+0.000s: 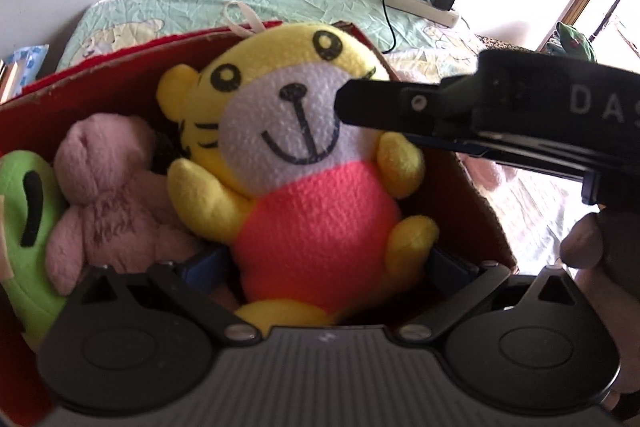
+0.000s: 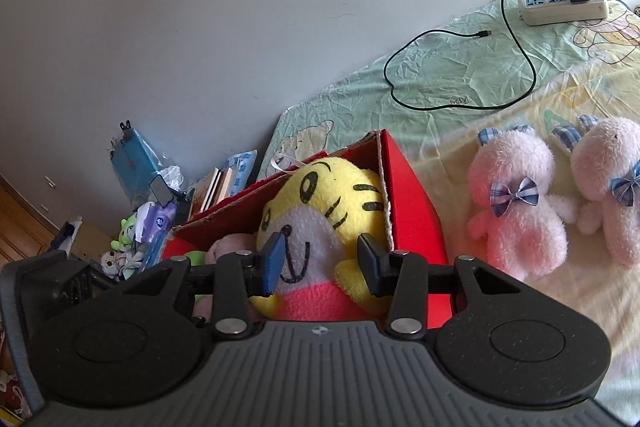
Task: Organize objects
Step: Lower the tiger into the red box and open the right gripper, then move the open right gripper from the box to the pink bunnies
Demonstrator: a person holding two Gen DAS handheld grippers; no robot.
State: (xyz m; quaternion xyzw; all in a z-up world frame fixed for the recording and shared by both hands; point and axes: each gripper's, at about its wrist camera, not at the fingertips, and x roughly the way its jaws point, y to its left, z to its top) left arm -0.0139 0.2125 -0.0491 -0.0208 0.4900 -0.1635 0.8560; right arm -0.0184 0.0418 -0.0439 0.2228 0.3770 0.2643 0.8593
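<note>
While the yellow tiger plush (image 1: 304, 155) sits in the red box (image 2: 416, 203) on the bed's wall-side edge, left gripper (image 1: 332, 263) brackets its red belly, jaws wide, no squeeze evident. Right gripper (image 2: 324, 259) hangs open at its face, empty. Likely placing step; next: back out, fetch pink bunnies (image 2: 516, 195) beside box.

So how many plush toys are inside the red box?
3: tiger in the middle, pink bear left of it, green toy at far left. More may hide underneath.
</note>
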